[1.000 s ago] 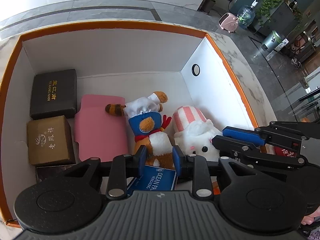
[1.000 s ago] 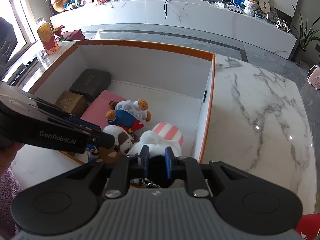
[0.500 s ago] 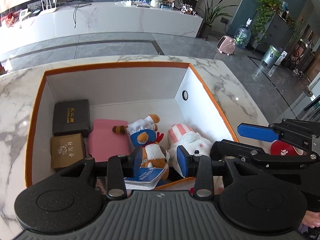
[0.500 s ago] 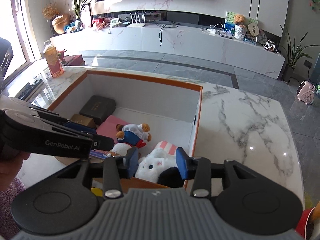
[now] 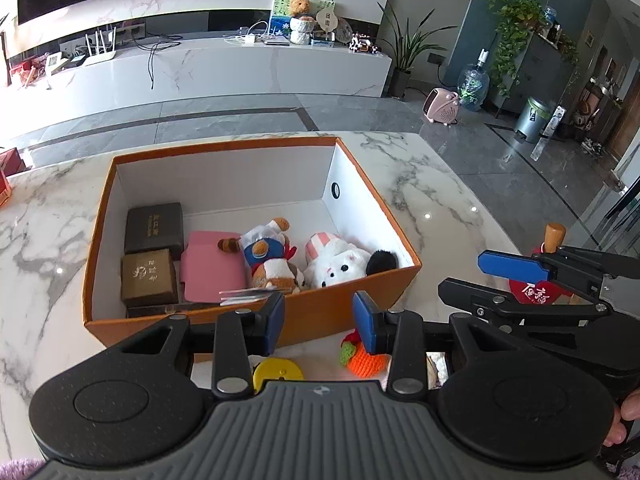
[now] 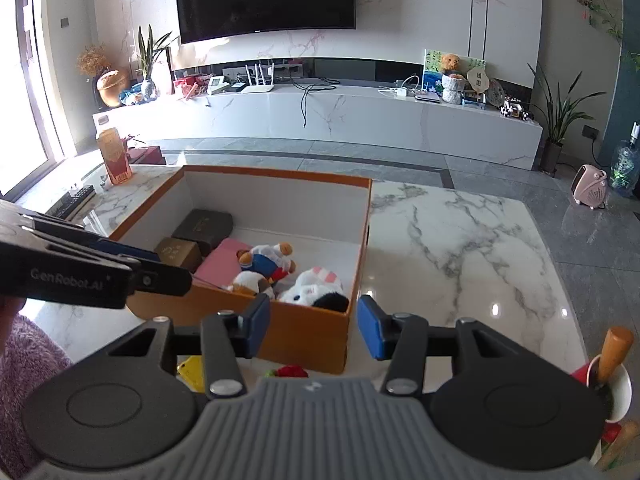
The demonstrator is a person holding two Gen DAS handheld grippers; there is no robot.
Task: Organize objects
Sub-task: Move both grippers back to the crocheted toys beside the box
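Note:
An orange box with white inner walls stands on the marble table. Inside lie a dark box, a brown box, a pink pad, a plush dog in blue, a white plush with a striped hat, a black fuzzy ball and a thin booklet. My left gripper hovers open in front of the box's near wall, holding nothing. My right gripper is near the box's front right corner; its jaws are opening and nothing is between them.
On the table before the box lie an orange crocheted toy and a yellow round item. A wooden handle sticks out of a white cup at the right. A remote and a red carton stand at the far left.
Both grippers drew back and up out of the box and opened. The left let go of the booklet, the right let go of the black fuzzy ball; both things stay in the box.

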